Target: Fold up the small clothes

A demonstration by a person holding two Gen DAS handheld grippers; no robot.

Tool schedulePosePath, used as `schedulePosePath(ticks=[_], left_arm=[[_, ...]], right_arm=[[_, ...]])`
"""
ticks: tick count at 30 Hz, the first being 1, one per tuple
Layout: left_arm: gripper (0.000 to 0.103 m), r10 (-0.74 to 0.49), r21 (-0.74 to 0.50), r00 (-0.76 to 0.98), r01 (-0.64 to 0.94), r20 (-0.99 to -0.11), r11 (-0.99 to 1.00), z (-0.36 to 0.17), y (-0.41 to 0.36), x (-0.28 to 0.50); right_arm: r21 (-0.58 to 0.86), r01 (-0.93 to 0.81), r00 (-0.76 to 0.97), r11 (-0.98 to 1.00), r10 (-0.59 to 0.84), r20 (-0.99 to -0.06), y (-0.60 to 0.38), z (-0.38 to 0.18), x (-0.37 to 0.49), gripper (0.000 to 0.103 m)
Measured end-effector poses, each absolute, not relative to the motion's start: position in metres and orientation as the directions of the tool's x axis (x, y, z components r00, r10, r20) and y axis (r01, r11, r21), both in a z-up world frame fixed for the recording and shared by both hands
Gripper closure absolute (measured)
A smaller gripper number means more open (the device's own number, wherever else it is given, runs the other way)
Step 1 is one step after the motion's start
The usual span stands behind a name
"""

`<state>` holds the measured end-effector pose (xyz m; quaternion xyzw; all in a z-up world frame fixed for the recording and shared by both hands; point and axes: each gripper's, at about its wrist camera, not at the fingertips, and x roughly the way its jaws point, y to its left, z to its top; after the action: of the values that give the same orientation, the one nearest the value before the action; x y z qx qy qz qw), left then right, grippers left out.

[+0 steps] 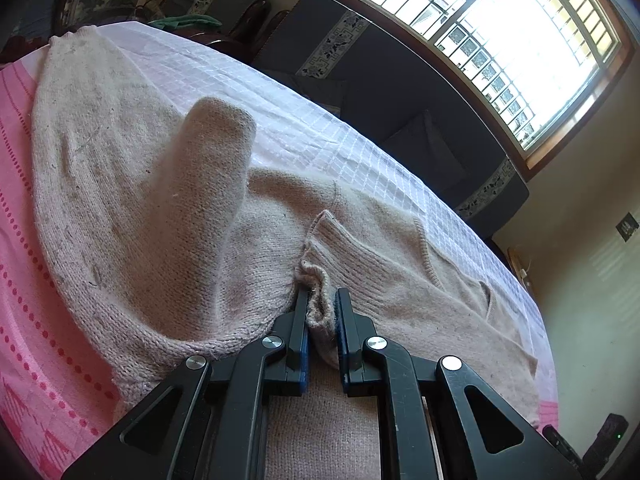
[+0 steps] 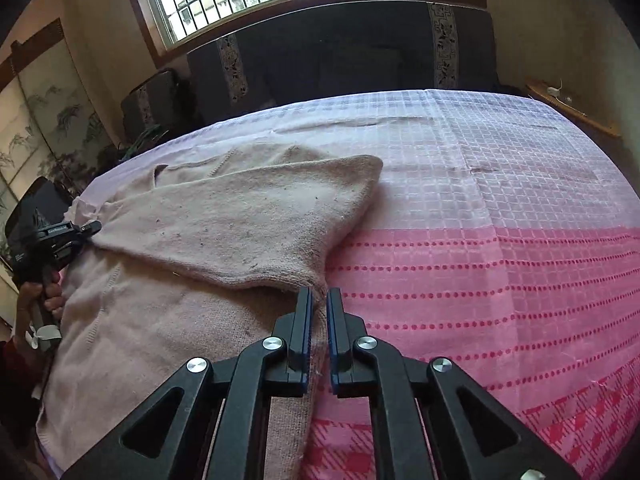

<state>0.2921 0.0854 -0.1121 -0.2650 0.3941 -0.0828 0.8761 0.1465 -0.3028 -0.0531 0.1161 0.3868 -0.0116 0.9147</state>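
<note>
From the left wrist, the left tongs are clenched on a bunched ribbed cuff of a pale pink knitted sweater, the knit squeezed between the two blue-lined pads. The sweater spreads ahead and to the left of these tongs over a bed covered with a white-and-pink gridded cloth; a folded hump of knit stands up just ahead and left of the tips, and the neckline lies ahead to the right. Beyond the bed, well ahead of the tongs, a dark cushioned bench runs under a barred window. From the right wrist, the right tongs stand nearly closed, with only a narrow slit between the pads, at the sweater's right edge; a thin strip of knit shows in the slit (whether the pads actually press it I cannot tell). A sleeve is folded across the body ahead and left of these tongs, its far corner pointing ahead. Far to the left, the left tongs bite the sweater's edge, with a hand on the handle below. Bare pink bedcover lies to the right.
</note>
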Motion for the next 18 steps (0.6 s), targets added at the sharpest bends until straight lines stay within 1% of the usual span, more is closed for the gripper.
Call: schedulePosePath(ticks=[3,5,7,8,9,11,12,13,14,16,17,18], left_arm=[[0.091,-0.355,-0.531,0.676,-0.064,-0.646,0.845,-0.112,0.086,0.292],[0.091,-0.355,-0.532,0.676,-0.064,-0.646,0.844,-0.112,0.085,0.292],[0.091,-0.354,-0.530,0.676,-0.064,-0.646,0.845,-0.113,0.085,0.292],[0.090,-0.355,-0.531,0.676,-0.064,-0.646,0.845,-0.113,0.086,0.292],[0.090,-0.355,-0.531,0.676,-0.064,-0.646,0.845,-0.112,0.085,0.292],[0.089,-0.356,-0.531,0.676,-0.062,-0.645,0.845,-0.111,0.084,0.292],[0.088,-0.358,-0.531,0.675,-0.058,-0.645,0.846,-0.110,0.084,0.291],[0.082,-0.366,-0.530,0.674,-0.044,-0.641,0.847,-0.107,0.082,0.289],[0.080,-0.378,-0.528,0.673,-0.023,-0.636,0.849,-0.103,0.081,0.286],[0.080,-0.423,-0.562,0.674,0.015,-0.605,0.827,-0.091,0.087,0.275],[0.079,-0.459,-0.599,0.678,0.034,-0.575,0.800,-0.083,0.095,0.268],[0.071,-0.483,-0.631,0.685,0.044,-0.546,0.775,-0.075,0.109,0.263]], right_arm=[[0.196,0.078,0.741,0.978,0.074,-0.667,-0.289,-0.041,0.160,0.092],[0.156,0.083,0.701,0.984,0.053,-0.711,-0.284,-0.052,0.179,0.092],[0.111,0.115,0.614,0.987,0.017,-0.789,-0.286,-0.079,0.193,0.094],[0.114,0.104,0.639,0.988,0.021,-0.769,-0.288,-0.083,0.190,0.094],[0.116,0.096,0.640,0.989,0.028,-0.768,-0.289,-0.084,0.188,0.095],[0.143,0.137,0.646,0.980,0.021,-0.763,-0.292,-0.078,0.185,0.096],[0.157,0.158,0.684,0.975,0.007,-0.730,-0.291,-0.072,0.177,0.092],[0.158,0.160,0.731,0.974,-0.009,-0.682,-0.287,-0.066,0.167,0.089],[0.142,0.147,0.759,0.979,-0.020,-0.651,-0.279,-0.062,0.160,0.089],[0.084,0.086,0.775,0.993,-0.014,-0.631,-0.258,-0.057,0.152,0.089],[0.056,0.064,0.787,0.996,-0.016,-0.617,-0.250,-0.054,0.148,0.086],[0.030,0.053,0.800,0.998,-0.025,-0.600,-0.244,-0.050,0.144,0.073]])
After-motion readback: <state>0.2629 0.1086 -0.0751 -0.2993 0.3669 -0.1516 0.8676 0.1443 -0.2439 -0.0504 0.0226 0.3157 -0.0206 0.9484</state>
